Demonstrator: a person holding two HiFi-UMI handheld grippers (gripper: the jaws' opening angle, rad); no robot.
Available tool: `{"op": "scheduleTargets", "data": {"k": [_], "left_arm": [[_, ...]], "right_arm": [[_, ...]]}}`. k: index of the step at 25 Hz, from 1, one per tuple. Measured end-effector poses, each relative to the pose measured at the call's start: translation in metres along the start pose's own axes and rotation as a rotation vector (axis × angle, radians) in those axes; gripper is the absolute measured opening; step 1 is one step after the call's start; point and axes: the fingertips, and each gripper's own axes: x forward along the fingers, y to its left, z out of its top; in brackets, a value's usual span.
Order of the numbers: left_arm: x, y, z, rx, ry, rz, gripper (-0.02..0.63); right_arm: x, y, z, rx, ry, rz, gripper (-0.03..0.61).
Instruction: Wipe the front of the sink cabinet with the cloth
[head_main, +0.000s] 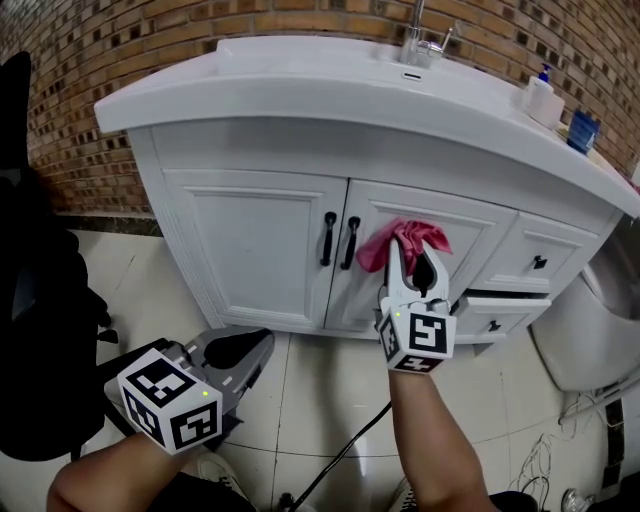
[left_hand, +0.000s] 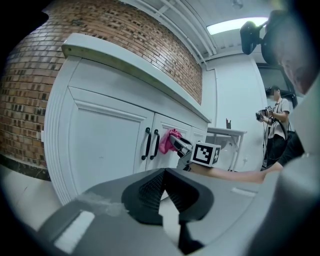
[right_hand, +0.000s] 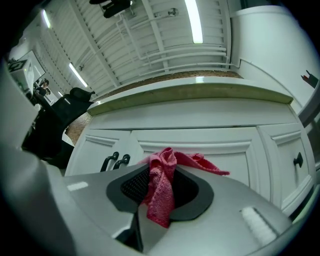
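Sink cabinet (head_main: 250, 240): white, panelled, standing on pale floor tiles (head_main: 320, 400) against a brick wall (head_main: 100, 50), with a white basin top (head_main: 300, 80) overhanging it.

Black chair (head_main: 40, 330): at my left, apart from the cabinet's end.

Left door (head_main: 240, 290) and right door (head_main: 480, 240): both closed, meeting at the middle.

Drawers, right of the doors: upper drawer (head_main: 525, 250) flush; lower drawer (head_main: 505, 305) sits a little proud of the frame.

Left gripper (head_main: 238, 352): low over the tiles, well short of the cabinet, pointed at the left door. Its own view shows the ribbed pads meeting at the tips with nothing in them.

Right gripper (head_main: 412, 262): raised to the right door, tips up. Its jaws are clamped on the cloth.

Cloth (head_main: 405, 240): pink-red, bunched at the upper left part of the right door's panel, just beside the handles; it appears to touch the door face. In the right gripper view one tail hangs back between the pads and a flap spreads to the right.

Faucet (head_main: 420, 40): chrome, at the back of the basin.

Soap bottle (head_main: 540, 95): white, blue pump, on the top's right end, with a blue cup (head_main: 582, 130) near it.

Door handles (head_main: 328, 238): two black vertical bars, side by side at the meeting edges.
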Motion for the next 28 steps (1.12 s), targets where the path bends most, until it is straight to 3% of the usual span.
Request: {"op": "scheduleTargets", "data": {"k": [12,28], "left_arm": [[0.005,-0.004,-0.005,0.003,0.016,-0.016,0.006],[-0.002,0.005,-0.002,-0.018,0.005,-0.009,0.006]], "right_arm": [[-0.018,0.007,-0.064,0.057,0.106,-0.007,0.110],[-0.054,0.026,-0.189,0.142,0.374,-0.004,0.110]]}}
